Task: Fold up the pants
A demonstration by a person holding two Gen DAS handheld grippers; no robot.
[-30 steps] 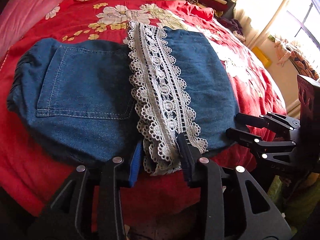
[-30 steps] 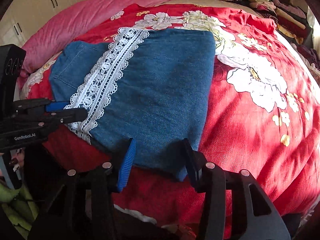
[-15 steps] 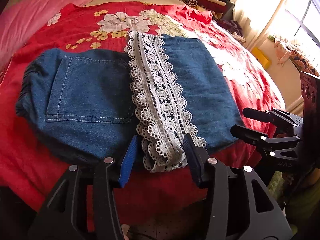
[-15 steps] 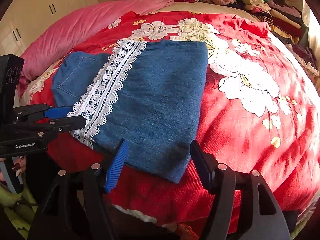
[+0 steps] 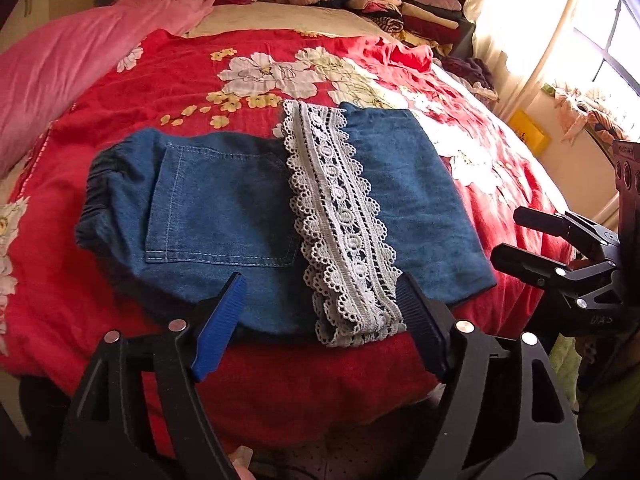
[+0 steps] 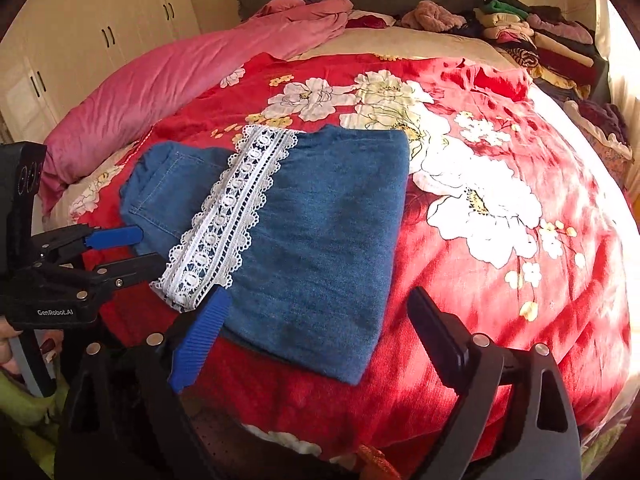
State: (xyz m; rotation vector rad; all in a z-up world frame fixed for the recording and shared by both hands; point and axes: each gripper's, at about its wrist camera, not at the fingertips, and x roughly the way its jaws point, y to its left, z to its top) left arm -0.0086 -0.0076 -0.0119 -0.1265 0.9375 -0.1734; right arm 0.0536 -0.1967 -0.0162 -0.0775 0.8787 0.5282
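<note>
Blue denim pants (image 5: 224,216) (image 6: 320,240) lie folded on the red flowered blanket (image 5: 120,92), back pocket up, with a white lace hem band (image 5: 344,232) (image 6: 224,224) laid across the middle. My left gripper (image 5: 320,300) hovers over the near edge of the pants, jaws opening, pads clear of the cloth. My right gripper (image 6: 320,312) hangs above the near right corner of the denim, jaws opening wide, nothing pressed between them. Each gripper shows from the side in the other's view, the right one (image 5: 516,236) and the left one (image 6: 144,248).
A pink quilt (image 6: 180,80) is bunched along the left side of the bed. Stacks of folded clothes (image 6: 536,44) fill the far right corner by the headboard. White wardrobe doors (image 6: 92,40) stand at the left, a bright window (image 5: 600,40) at the right.
Both grippers let go of the near edge of the pants, widened their jaws and lifted back. The folded pants stay flat on the blanket.
</note>
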